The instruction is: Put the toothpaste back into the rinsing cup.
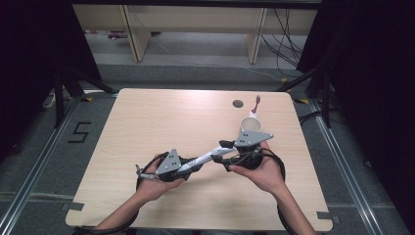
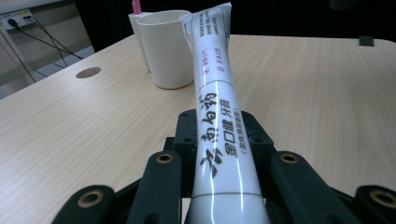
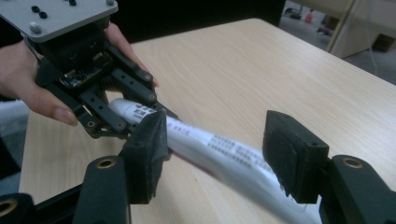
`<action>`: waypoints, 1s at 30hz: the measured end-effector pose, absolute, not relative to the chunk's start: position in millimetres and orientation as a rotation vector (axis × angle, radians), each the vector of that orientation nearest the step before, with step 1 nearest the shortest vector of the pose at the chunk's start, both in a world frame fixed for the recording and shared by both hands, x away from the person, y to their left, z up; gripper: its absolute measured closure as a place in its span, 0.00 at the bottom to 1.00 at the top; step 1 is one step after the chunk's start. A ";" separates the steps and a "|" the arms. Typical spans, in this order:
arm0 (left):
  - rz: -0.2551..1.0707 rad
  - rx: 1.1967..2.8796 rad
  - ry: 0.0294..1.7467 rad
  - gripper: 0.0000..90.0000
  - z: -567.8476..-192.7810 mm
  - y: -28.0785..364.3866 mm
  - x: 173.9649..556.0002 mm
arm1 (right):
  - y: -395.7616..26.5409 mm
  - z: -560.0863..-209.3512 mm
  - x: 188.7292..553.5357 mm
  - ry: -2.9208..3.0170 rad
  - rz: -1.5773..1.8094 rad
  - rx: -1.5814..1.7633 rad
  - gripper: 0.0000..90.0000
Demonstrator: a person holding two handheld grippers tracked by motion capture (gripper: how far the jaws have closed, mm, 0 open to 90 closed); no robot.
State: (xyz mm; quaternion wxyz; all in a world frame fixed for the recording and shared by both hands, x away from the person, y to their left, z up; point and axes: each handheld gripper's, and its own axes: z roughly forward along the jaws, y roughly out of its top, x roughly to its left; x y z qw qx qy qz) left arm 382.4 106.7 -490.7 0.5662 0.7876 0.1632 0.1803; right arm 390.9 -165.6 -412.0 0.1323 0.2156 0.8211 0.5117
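Left hand-held gripper (image 1: pixel 195 165) clamped; right (image 3: pixel 217 156) (jaws apart).

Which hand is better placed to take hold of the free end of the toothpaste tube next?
The right. Its gripper stands open with the toothpaste tube lying between the jaws, while the left gripper is already shut on the tube's other end.

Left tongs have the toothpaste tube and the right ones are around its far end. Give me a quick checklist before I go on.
1. Left tongs clamped on the toothpaste tube: ok.
2. Right tongs straddling the tube's flat end, pads not pressing: ok, open.
3. Tube clear of the table, held between both hands: ok.
4. White cup upright, behind the right tongs: ok.
5. Toothbrush standing in the cup: ok.
6. Tube cap on or off: cannot tell, hidden in the left tongs.
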 end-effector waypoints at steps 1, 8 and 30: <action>0.424 1.852 0.384 0.80 -490.7 106.7 382.4 | -165.6 -412.0 390.9 2.383 1.485 0.626 0.46; 0.470 1.808 0.435 0.80 -486.1 114.0 394.5 | -168.1 -429.3 385.7 2.279 1.600 0.834 0.41; 0.524 1.766 0.449 0.80 -484.0 110.9 393.4 | -151.1 -449.8 413.1 2.194 1.733 1.236 0.30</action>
